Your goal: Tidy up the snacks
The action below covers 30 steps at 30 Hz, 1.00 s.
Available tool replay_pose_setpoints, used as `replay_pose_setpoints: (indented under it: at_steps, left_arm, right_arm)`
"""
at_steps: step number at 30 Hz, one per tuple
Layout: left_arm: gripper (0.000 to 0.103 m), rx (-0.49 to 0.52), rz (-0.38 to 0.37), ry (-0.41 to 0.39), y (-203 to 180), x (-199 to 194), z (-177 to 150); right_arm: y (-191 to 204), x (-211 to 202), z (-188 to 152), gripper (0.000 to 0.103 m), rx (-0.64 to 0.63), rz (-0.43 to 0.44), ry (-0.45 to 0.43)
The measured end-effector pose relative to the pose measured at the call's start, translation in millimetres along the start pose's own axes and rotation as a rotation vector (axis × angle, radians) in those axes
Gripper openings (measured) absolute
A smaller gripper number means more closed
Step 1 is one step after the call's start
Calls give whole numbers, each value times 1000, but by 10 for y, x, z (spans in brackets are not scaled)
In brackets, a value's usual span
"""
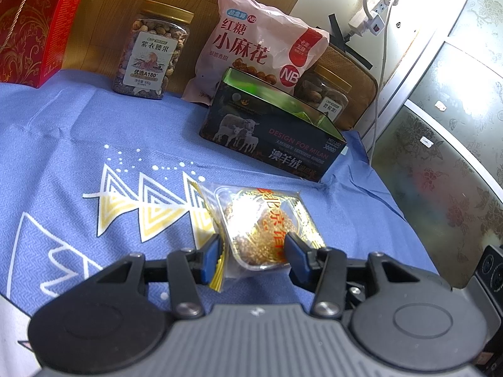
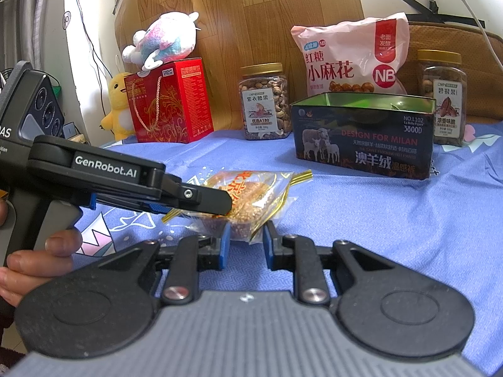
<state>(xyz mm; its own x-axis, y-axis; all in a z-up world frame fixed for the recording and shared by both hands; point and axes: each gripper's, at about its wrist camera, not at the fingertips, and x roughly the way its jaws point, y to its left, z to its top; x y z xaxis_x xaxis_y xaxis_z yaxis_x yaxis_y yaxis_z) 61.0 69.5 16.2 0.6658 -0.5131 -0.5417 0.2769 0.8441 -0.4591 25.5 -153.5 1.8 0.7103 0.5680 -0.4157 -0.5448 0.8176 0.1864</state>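
The clear plastic-wrapped sesame pastry packet with gold trim (image 1: 262, 224) lies flat on the blue patterned cloth (image 1: 94, 132), its long axis running toward the dark open box printed with sheep (image 1: 270, 135). The left gripper (image 1: 251, 253) straddles it, jaws spread, blue pads beside the wrapper. The right gripper (image 2: 243, 240) is released just short of its near end. Inside the box only a green lining shows. A wood-panel wall (image 2: 239, 25) stands behind.

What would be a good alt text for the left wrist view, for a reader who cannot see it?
The left gripper straddles a clear-wrapped sesame snack on a blue cloth, fingers open at its sides. Behind it stand an open dark box, a pink snack bag and a nut jar.
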Motion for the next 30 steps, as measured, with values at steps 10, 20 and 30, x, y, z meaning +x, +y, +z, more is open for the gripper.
replay_pose_setpoints:
  at_steps: [10,20,30]
  left_arm:
    - [44,9,1,-7,-17,10,10]
    - [44,15,-1,-8,-46,18,30]
    - [44,14,0,-7,-44,19,28]
  right_arm:
    - [-11,-10,-13,25,5,-9,-16]
    - [5,-27,-20,25,13,-19,-25]
    - [1,-27,-18,25,13,-19,-25]
